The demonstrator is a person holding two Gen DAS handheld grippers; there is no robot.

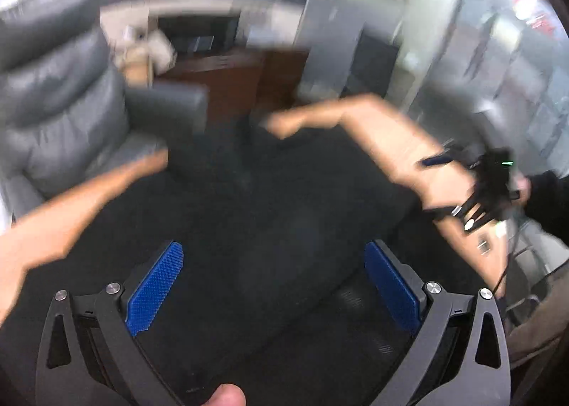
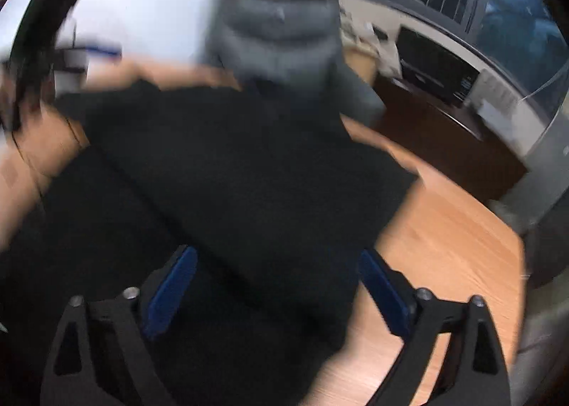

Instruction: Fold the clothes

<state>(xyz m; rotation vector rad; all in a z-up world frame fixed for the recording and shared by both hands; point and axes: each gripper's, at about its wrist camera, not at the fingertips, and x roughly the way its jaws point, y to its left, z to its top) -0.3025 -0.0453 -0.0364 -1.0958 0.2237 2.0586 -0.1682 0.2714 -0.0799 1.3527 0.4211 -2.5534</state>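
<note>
1. Black cloth (image 2: 227,171) is lying spread over the wooden table (image 2: 444,239), and it is covering most of the top.
2. Bare wood is showing from 3 to 5 o'clock in the right wrist view, past the cloth's right edge.
3. A gray chair (image 2: 284,25) is standing at 12 o'clock, just behind the cloth's far edge.
4. The left gripper (image 1: 274,285) is hanging over the cloth with its blue pads (image 1: 156,285) wide apart, gripping nothing.
5. The right gripper (image 2: 277,294) is also spread wide over the cloth's near edge, with nothing pinched.
6. Everything is looking blurry, so I cannot tell if the pads are touching the cloth.
</note>
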